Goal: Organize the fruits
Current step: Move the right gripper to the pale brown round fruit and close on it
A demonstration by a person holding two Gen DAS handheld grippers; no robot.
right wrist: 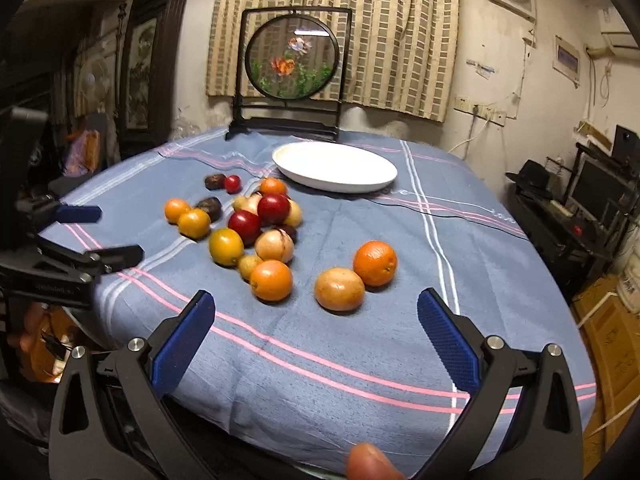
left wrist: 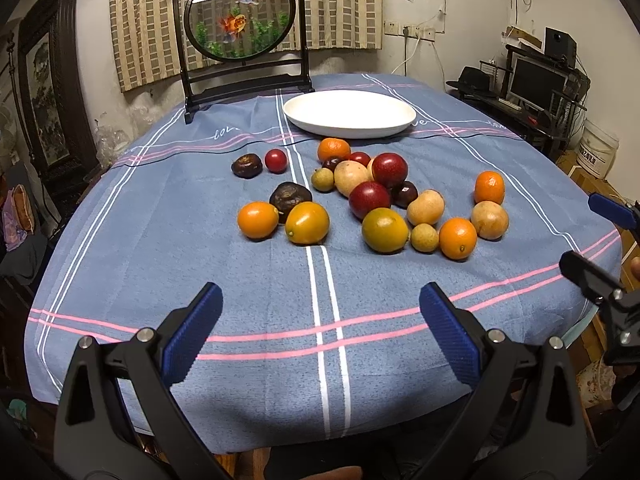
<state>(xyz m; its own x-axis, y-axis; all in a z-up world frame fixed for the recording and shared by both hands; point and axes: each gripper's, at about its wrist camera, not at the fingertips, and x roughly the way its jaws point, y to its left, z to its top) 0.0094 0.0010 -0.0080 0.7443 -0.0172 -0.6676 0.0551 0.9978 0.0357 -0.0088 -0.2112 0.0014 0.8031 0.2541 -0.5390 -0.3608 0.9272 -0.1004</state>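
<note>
Many fruits lie loose on the blue striped cloth (left wrist: 248, 280): oranges (left wrist: 457, 238), red plums (left wrist: 389, 169), tan passion fruits (left wrist: 425, 207), dark brown ones (left wrist: 290, 198) and small longans. An empty white plate (left wrist: 349, 113) stands behind them; it also shows in the right wrist view (right wrist: 335, 167). My left gripper (left wrist: 320, 328) is open and empty above the near table edge, short of the fruit. My right gripper (right wrist: 316, 328) is open and empty, just short of a tan fruit (right wrist: 339, 289) and an orange (right wrist: 375, 263). Each gripper shows at the side of the other's view.
A framed round goldfish screen (left wrist: 242, 12) stands at the table's back edge behind the plate. A dark cabinet with pictures is at the left. A desk with a monitor (left wrist: 536, 84) and a white bucket stand at the right, off the table.
</note>
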